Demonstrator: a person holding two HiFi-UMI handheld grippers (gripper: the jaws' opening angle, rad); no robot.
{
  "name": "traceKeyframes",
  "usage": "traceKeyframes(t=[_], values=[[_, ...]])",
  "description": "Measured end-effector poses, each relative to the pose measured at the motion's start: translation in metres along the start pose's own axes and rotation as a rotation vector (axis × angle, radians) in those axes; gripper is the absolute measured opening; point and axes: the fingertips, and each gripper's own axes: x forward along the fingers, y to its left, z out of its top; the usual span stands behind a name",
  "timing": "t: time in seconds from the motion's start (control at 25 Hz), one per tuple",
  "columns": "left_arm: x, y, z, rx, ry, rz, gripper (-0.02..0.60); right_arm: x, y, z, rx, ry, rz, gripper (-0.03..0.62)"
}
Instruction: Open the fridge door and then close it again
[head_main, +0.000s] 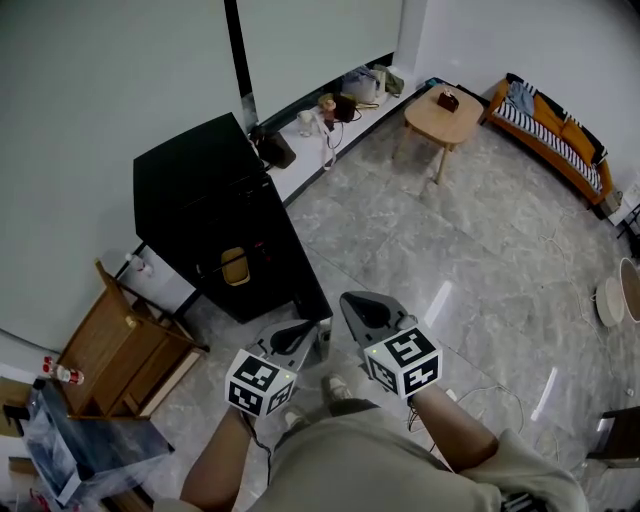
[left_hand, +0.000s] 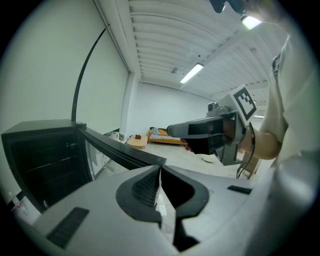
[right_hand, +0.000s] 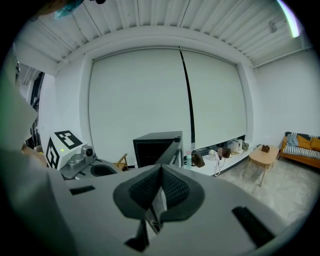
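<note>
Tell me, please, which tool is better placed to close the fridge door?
Likely left: the left tool is just beside the open door's free edge; the right tool is farther out.

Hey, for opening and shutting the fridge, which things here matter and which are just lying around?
For the job:
black fridge
fridge door
left gripper
right gripper

Just lying about:
round table
orange sofa
wooden chair
bags by the wall
</note>
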Motion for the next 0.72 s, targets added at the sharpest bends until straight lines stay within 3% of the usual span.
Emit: traceKeyframes(t=[0.72], values=[[0.078, -0.031, 0.028, 0.046, 0.019, -0.173, 0.011, -0.032, -0.084, -0.021, 0.073, 0.011, -0.145, -0.011]])
